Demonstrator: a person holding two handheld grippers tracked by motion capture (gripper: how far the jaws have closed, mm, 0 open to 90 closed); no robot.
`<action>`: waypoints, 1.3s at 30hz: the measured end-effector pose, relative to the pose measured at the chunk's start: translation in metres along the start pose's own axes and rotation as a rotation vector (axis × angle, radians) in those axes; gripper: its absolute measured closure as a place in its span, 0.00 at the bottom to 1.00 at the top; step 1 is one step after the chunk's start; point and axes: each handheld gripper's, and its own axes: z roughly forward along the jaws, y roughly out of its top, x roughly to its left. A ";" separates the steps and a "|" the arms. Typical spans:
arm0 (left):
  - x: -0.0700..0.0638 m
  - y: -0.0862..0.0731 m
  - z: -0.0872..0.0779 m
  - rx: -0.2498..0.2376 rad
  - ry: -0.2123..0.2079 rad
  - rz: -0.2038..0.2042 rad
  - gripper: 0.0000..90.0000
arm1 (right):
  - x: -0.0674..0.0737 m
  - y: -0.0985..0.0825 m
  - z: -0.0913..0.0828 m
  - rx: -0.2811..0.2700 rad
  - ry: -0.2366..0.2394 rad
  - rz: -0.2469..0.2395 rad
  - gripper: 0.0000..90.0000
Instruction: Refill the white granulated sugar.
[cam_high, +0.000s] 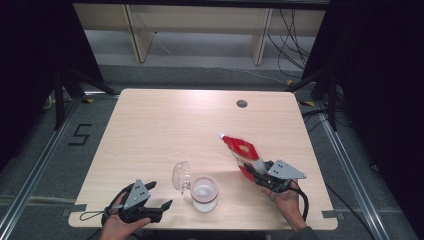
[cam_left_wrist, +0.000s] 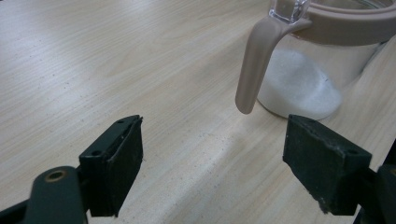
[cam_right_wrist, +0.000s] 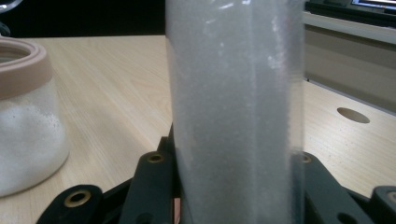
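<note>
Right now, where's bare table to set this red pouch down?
Free: the whole far half of the table, up to the round hole, and the left side. Crowded: the near edge, where the jar sits between the left gripper and the right gripper holding the pouch.

Far half of table (cam_high: 165, 120) open to approach from any side. Near edge crowded: jar (cam_high: 205, 193) with raised lid (cam_high: 181, 175) stands between left gripper (cam_high: 159, 196) and the pouch (cam_high: 242, 153) (tilted, in right gripper (cam_high: 256, 172)). Narrow gaps either side of jar.
</note>
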 end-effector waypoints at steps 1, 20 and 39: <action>0.000 0.000 0.000 0.003 0.001 0.003 0.22 | 0.000 0.000 -0.001 0.007 0.001 0.009 0.74; -0.002 -0.001 0.001 -0.009 0.000 -0.048 0.22 | -0.009 -0.008 -0.014 0.036 -0.014 0.191 0.74; 0.000 -0.001 0.001 -0.013 -0.003 -0.021 0.22 | -0.005 -0.008 -0.025 0.082 -0.076 0.197 0.70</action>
